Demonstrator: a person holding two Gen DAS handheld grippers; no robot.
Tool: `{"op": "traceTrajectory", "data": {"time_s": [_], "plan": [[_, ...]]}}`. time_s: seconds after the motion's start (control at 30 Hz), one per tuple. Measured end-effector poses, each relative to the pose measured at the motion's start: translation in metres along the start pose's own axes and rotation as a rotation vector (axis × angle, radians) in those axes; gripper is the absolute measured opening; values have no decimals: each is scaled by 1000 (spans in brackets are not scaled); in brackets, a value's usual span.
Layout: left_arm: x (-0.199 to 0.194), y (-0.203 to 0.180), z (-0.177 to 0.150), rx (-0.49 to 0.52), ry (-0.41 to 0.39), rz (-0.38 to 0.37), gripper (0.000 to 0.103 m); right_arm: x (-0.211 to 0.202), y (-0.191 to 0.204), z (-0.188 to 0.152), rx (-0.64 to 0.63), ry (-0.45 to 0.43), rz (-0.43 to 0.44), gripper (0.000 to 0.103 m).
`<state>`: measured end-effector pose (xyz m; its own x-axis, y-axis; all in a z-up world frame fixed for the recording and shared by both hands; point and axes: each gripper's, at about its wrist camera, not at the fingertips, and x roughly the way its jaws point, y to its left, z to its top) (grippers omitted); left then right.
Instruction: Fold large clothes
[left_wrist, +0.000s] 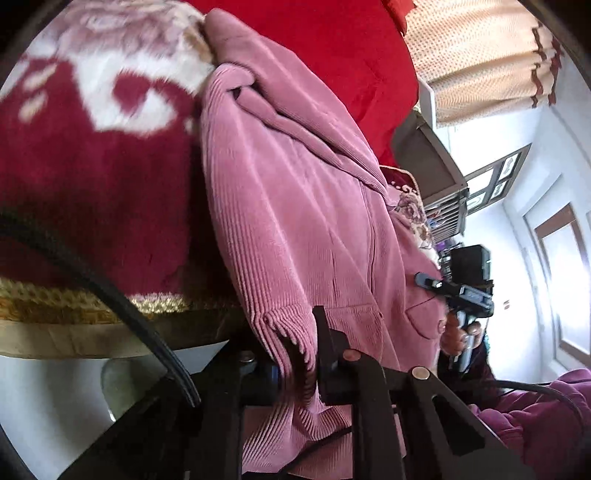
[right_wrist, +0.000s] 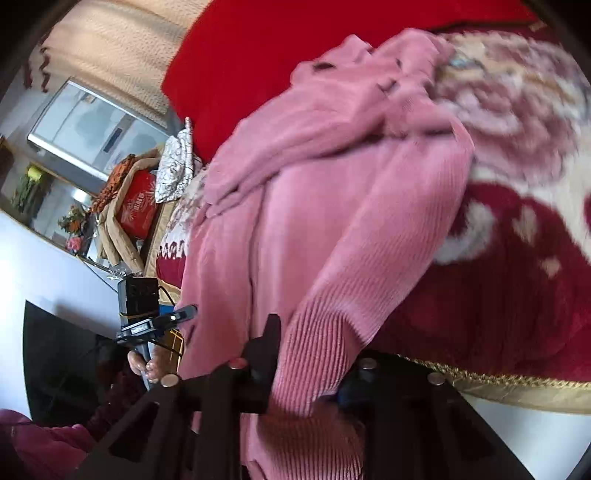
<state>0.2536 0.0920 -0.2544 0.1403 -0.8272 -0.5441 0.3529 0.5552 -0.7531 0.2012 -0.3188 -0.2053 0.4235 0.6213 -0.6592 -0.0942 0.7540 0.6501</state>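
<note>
the pink ribbed corduroy-like cloth jacket (left_wrist: 295, 206) looks soft and matt; beneath it, the dark red plush blanket with cream flowers (left_wrist: 92, 177) seems fuzzy, its braided gold trim (right_wrist: 509, 378) faintly shiny.

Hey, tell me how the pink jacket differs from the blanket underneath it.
The pink jacket is one plain colour with fine ribbing; the blanket is dark red with pale flower patterns and a gold trim. The jacket lies rumpled, its cuffs pulled off the edge; the blanket lies spread flat. The jacket is clamped by the left gripper and the right gripper; the blanket is gripped by neither. Both are soft fabric.
</note>
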Motion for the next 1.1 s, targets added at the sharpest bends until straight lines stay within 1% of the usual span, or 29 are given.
{"op": "traceTrajectory", "data": {"time_s": [0.07, 0.1, 0.17, 0.27, 0.3, 0.37, 0.4, 0.43, 0.47, 0.5, 0.53, 0.57, 0.6, 0.67, 0.73, 0.77, 0.8, 0.83, 0.87, 0.9, 0.97, 1.03, 1.1], "plan": [[-12, -7, 5, 16, -18, 2, 12, -7, 8, 5, -17, -29, 26, 18], [-19, -12, 9, 20, -39, -10, 12, -14, 13, 10, -28, -60, 42, 17], [-36, -20, 18, 30, -83, -39, 12, -21, 18, 17, -32, -85, 58, 17], [-51, -36, 43, 60, -112, -23, 11, -30, 23, 34, -38, -143, 83, 16], [-54, -41, 54, 69, -118, -20, 11, -33, 22, 44, -33, -171, 90, 14], [-56, -49, 80, 77, -120, -20, 11, -42, 18, 64, -9, -236, 115, 12], [-54, -53, 93, 83, -114, -14, 11, -48, 13, 81, 16, -291, 143, 12], [-49, -57, 107, 98, -103, 0, 11, -52, 9, 95, 37, -334, 168, 12], [-42, -61, 124, 115, -82, 21, 11, -56, 0, 117, 68, -379, 192, 12], [-34, -61, 137, 126, -57, 45, 11, -55, -4, 132, 88, -395, 187, 12], [-22, -61, 150, 128, -28, 76, 11, -52, -10, 147, 107, -389, 169, 12], [-18, -58, 153, 126, -10, 88, 11, -45, -15, 163, 133, -346, 131, 13], [-12, -54, 154, 125, 9, 97, 11, -37, -16, 169, 149, -313, 116, 16], [-8, -51, 146, 137, 23, 101, 12, -28, -14, 169, 149, -253, 98, 16], [-7, -49, 136, 136, 23, 84, 12, -28, -12, 152, 105, -225, 86, 17], [-6, -45, 127, 127, 30, 82, 14, -35, -18, 140, 92, -217, 73, 26], [-7, -41, 120, 117, 41, 82, 15, -37, -22, 124, 87, -205, 60, 45], [-8, -38, 115, 105, 50, 92, 21, -40, -30, 111, 95, -193, 58, 62], [-8, -35, 111, 88, 57, 108, 28, -42, -36, 96, 122, -183, 63, 87], [-12, -32, 102, 76, 66, 118, 33, -46, -44, 79, 163, -191, 71, 88], [-23, -26, 86, 55, 55, 137, 55, -51, -54, 54, 190, -196, 85, 88], [-36, -21, 73, 27, 31, 166, 65, -53, -60, 37, 209, -195, 96, 88], [-52, -14, 56, -20, 12, 185, 67, -55, -65, 28, 233, -190, 112, 88]]}}
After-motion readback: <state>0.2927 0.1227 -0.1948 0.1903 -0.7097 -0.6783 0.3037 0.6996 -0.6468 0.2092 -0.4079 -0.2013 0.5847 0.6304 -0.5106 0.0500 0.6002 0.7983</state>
